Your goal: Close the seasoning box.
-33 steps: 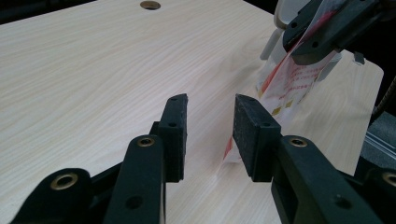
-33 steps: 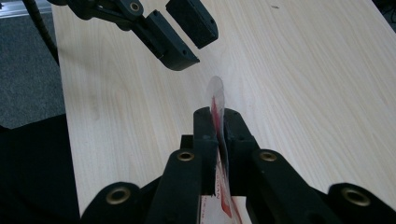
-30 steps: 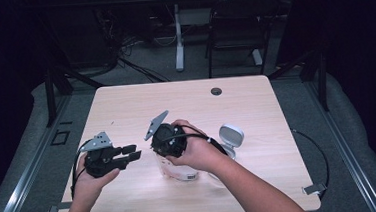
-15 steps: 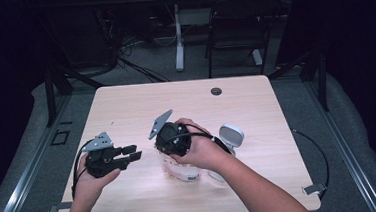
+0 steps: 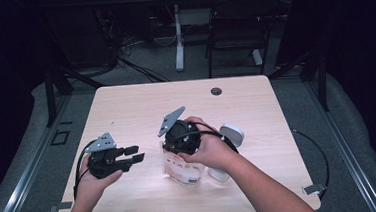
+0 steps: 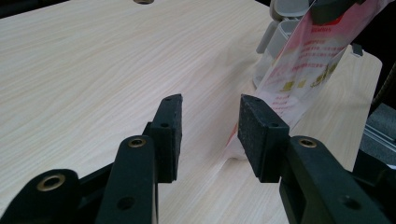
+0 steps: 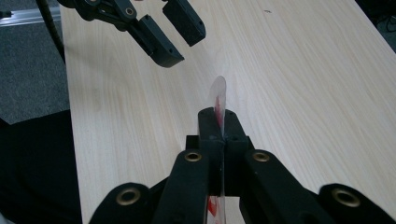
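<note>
The left tool has just been opening its jaws, nothing between them, beside the clear printed pouch. The right tool is clamped on the pouch's top edge, standing it on the desk. The pouch looks ready for a second grip.

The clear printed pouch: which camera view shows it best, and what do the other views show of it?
The left gripper view: the pouch stands broadside there, its red and yellow print plain. The right gripper view shows it edge-on, pinched between the right gripper and its shut jaws. The high view shows its lower part under the right hand.
</note>
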A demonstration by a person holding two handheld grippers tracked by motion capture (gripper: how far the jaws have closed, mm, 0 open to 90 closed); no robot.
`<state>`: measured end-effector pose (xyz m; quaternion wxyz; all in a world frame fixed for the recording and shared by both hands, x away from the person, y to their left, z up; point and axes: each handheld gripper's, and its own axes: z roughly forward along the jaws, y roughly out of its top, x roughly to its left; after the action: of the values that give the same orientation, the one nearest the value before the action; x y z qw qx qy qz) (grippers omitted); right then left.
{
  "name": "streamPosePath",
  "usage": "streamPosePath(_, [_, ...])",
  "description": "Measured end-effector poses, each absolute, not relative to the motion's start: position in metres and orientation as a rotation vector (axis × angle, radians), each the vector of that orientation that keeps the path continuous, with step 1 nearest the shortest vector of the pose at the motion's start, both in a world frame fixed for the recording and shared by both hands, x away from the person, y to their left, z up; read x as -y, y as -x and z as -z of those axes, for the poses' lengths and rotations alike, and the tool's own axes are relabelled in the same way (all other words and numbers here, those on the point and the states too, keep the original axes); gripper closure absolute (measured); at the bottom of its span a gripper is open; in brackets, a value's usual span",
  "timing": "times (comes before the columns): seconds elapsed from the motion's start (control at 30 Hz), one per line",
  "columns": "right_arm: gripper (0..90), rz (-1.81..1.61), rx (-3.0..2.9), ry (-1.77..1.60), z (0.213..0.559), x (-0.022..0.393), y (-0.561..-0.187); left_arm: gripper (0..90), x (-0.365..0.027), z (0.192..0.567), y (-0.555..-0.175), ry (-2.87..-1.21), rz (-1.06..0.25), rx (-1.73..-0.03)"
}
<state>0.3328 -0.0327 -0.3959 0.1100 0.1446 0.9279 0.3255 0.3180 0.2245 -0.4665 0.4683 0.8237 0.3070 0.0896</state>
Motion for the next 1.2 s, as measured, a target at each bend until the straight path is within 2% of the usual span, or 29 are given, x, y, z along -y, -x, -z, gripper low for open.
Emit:
streamPosePath(0.93, [90.0,-1.018,-2.691,-0.385,0.373,0.047,-0.324,56.0,-0.206,0.475,-0.320,-2.051,-0.181,-0.711])
streamPosePath(1.2, [90.0,-1.046,-2.682,-0.374,0.367,0.050,-0.322,51.5,-0.199,0.479,-0.320,-2.063,-0.161,-0.681])
